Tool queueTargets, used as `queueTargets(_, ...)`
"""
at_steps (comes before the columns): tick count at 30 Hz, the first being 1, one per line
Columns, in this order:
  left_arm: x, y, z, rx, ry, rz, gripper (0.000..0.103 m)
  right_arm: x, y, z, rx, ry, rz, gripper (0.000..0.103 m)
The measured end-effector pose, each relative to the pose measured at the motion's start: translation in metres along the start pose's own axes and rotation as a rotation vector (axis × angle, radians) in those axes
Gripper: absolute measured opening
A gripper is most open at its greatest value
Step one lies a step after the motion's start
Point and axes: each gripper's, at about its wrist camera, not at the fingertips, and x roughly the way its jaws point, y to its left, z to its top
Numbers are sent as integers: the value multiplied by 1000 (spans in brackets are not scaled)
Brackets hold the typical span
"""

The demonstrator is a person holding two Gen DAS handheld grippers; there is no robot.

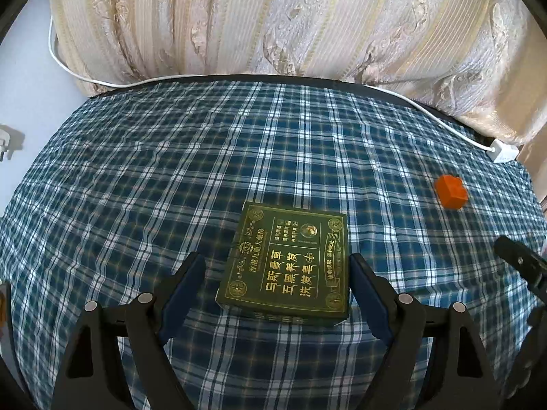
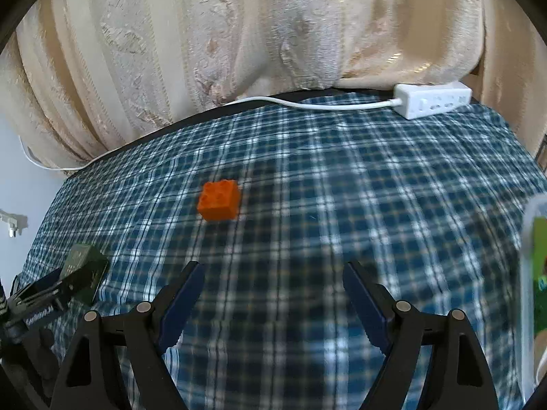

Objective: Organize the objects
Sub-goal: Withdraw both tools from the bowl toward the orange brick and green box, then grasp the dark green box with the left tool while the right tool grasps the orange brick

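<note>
A flat dark green box [image 1: 289, 263] with gold lettering lies on the blue plaid cloth [image 1: 136, 188]. My left gripper [image 1: 277, 273] is open, its blue-padded fingers on either side of the box's near end; the right pad is at the box's edge, the left pad apart from it. An orange toy brick [image 2: 219, 200] sits on the cloth ahead and left of my right gripper [image 2: 271, 282], which is open and empty. The brick also shows at the right in the left wrist view [image 1: 451, 192]. The box and left gripper show at the lower left of the right wrist view [image 2: 85, 270].
A white power strip [image 2: 432, 99] with its cable [image 2: 307, 104] lies at the table's far edge against cream curtains [image 1: 273, 20]. A clear container with a green label [image 2: 536, 290] stands at the right edge. A wall plug [image 1: 8, 141] is far left.
</note>
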Motion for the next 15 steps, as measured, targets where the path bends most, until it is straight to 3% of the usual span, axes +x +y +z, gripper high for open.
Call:
queueTargets(5, 3, 1, -1, 1, 6, 4, 84, 13, 9, 11, -26, 3, 20, 86)
queueTargets(8, 6, 1, -2, 1, 19, -1, 70, 21, 14, 17, -36, 9, 19, 86)
queueTargets(15, 0, 0, -3, 3, -4, 4, 70, 34, 25, 28, -65, 16, 19, 86)
